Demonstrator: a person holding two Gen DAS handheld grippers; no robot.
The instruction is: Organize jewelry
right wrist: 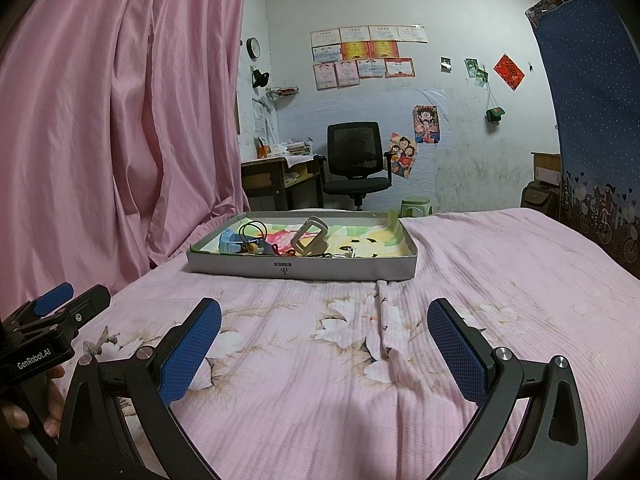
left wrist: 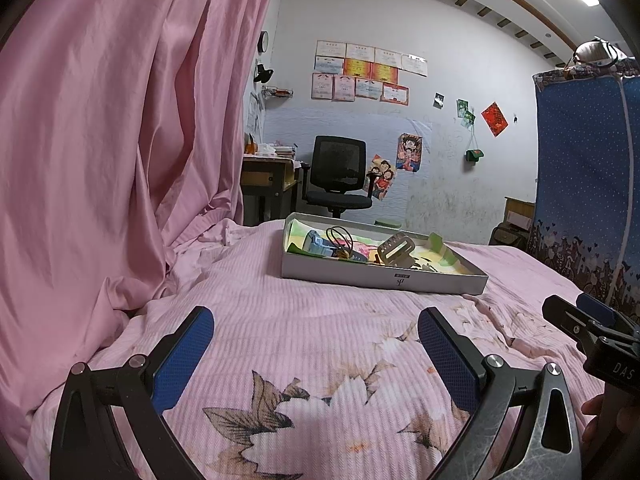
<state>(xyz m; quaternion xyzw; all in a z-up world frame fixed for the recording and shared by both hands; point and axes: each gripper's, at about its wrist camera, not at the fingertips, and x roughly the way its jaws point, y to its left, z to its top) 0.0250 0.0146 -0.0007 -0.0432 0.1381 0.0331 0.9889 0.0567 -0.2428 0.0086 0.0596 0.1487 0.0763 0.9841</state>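
Left gripper [left wrist: 316, 344]: blue-padded fingers [left wrist: 182, 356] spread wide, nothing between, hovering low over the pink floral bedspread [left wrist: 320, 380]. Right gripper [right wrist: 324, 340]: fingers [right wrist: 192, 348] likewise wide apart and empty, above the same bedspread, beside a raised fold in the cloth. Each gripper visible at the edge of the other's view, side by side, a hand [right wrist: 24, 408] on the left one's grip.

Ahead on the bed, well apart from both grippers: shallow grey box [right wrist: 304, 270], lined with colourful paper. Inside, toward the left end: light-blue watch [right wrist: 232, 242], dark hair ties [right wrist: 252, 230] looped just beside it. Near the middle: beige hair claw [right wrist: 310, 238], propped up on edge. Small dark bits scattered further right, too small to identify.

Pink curtain [left wrist: 100, 140] hanging at left. Beyond the bed: black office chair [right wrist: 354, 160], wooden desk [right wrist: 276, 176], certificates [right wrist: 360, 56] on the white wall, green stool [right wrist: 416, 206].
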